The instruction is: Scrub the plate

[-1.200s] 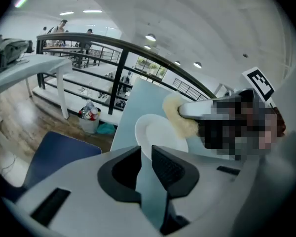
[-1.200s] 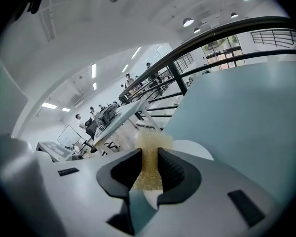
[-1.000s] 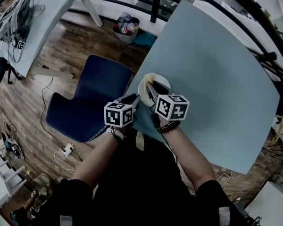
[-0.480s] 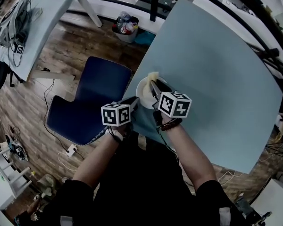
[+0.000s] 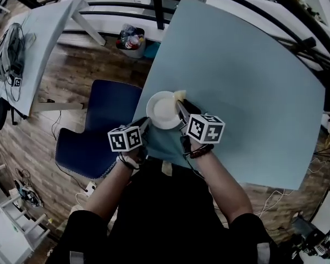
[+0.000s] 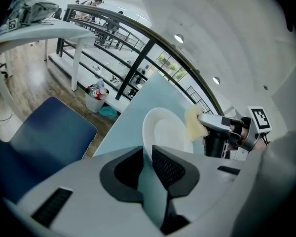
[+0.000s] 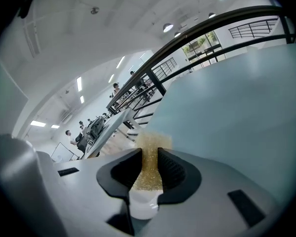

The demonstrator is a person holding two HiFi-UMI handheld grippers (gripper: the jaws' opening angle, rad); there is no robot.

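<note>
Plate (image 6: 168, 131) gripped by left claw (image 6: 147, 156); right gripper view shows right claw (image 7: 149, 158) pinching sponge (image 7: 152, 143).

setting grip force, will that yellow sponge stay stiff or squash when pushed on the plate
Probably squashes: the sponge looks pinched narrow between the right gripper's jaws and flares wider beyond them. Likely light; its free end shows no sag. Its grainy face should drag, not slide, on the smooth white plate.
</note>
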